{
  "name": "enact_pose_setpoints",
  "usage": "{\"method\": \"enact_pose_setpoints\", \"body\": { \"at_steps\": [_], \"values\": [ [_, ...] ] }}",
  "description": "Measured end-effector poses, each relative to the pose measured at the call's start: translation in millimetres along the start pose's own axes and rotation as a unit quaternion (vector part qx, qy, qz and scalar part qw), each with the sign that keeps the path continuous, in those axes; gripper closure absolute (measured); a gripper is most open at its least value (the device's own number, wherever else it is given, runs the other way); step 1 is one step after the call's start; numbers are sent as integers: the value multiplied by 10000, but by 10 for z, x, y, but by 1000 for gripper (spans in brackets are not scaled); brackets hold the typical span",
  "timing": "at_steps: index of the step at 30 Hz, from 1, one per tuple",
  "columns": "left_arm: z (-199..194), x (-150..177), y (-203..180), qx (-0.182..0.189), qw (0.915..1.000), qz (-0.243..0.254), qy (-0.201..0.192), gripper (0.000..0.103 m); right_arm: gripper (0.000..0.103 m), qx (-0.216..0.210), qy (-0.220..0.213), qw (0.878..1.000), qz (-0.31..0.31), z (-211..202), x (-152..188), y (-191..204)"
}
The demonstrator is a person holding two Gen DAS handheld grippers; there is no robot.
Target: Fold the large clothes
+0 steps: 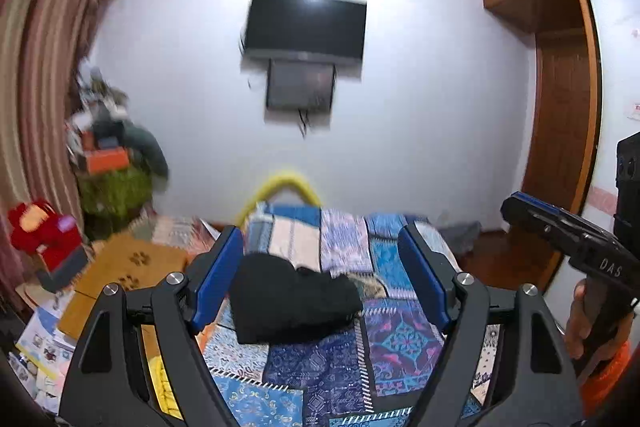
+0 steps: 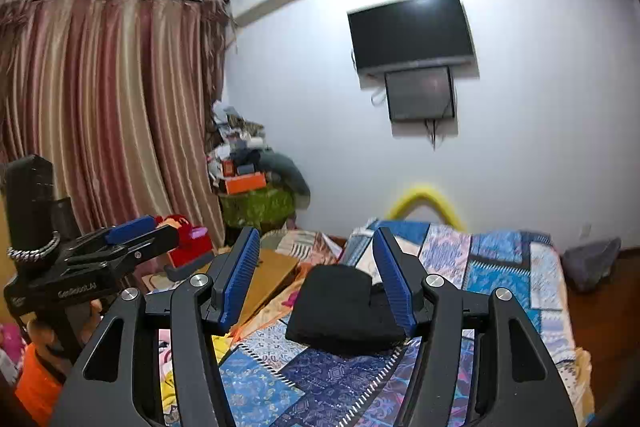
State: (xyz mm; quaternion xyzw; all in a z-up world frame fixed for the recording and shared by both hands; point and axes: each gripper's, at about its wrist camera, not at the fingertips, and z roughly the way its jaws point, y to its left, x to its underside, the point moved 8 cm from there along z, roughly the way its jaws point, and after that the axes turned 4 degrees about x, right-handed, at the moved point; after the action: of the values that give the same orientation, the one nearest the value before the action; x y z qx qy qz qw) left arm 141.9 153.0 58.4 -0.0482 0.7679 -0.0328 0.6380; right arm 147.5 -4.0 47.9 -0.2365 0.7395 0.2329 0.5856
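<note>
Black garment (image 1: 292,299) seen folded into compact bundle on bed (image 1: 400,343). Left tongs (image 1: 320,275) held wide, empty. Right tongs (image 2: 314,277) parted, empty. Folding judged essentially done; nothing further seen waiting.

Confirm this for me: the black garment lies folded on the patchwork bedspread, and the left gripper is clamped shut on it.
Not quite. The black garment does lie folded on the patchwork bedspread, but the left gripper is not clamped on it. The left wrist view shows its blue fingers spread wide, apart from the cloth, with the garment resting free on the bed beyond them.
</note>
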Motion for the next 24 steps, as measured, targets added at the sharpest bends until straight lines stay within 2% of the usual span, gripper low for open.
{"method": "enact_pose_setpoints", "body": {
  "at_steps": [4, 7, 11, 13, 15, 17, 19, 21, 24],
  "values": [
    [-390, 48, -186, -309, 9984, 198, -429, 24, 47, 102, -255, 9995, -124, -260, 60, 132],
    [-579, 62, -292, -509, 9959, 326, -678, 24, 47, 415, -441, 9980, -164, -346, 149, 99],
    [-670, 123, -352, -393, 9963, 141, -757, 18, 46, 488, -344, 9982, -52, -384, 213, 78],
    [-718, 150, -361, -479, 9958, 158, -769, 16, 41, 555, -319, 9979, -23, -392, 215, 46],
    [-758, 189, -349, -617, 9947, 158, -810, 8, 24, 619, -338, 9975, 34, -409, 219, 8],
    [-796, 222, -355, -630, 9946, 76, -823, 3, 18, 739, -432, 9962, 137, -440, 213, -44],
    [-813, 255, -364, -646, 9947, 70, -798, 2, 15, 860, -492, 9949, 178, -447, 189, -95],
    [-805, 270, -359, -727, 9944, 133, -759, 1, 7, 899, -435, 9949, 168, -412, 161, -110],
    [-830, 326, -378, -760, 9944, 147, -725, 1, 3, 915, -424, 9948, 141, -432, 205, -92]
  ]
}}
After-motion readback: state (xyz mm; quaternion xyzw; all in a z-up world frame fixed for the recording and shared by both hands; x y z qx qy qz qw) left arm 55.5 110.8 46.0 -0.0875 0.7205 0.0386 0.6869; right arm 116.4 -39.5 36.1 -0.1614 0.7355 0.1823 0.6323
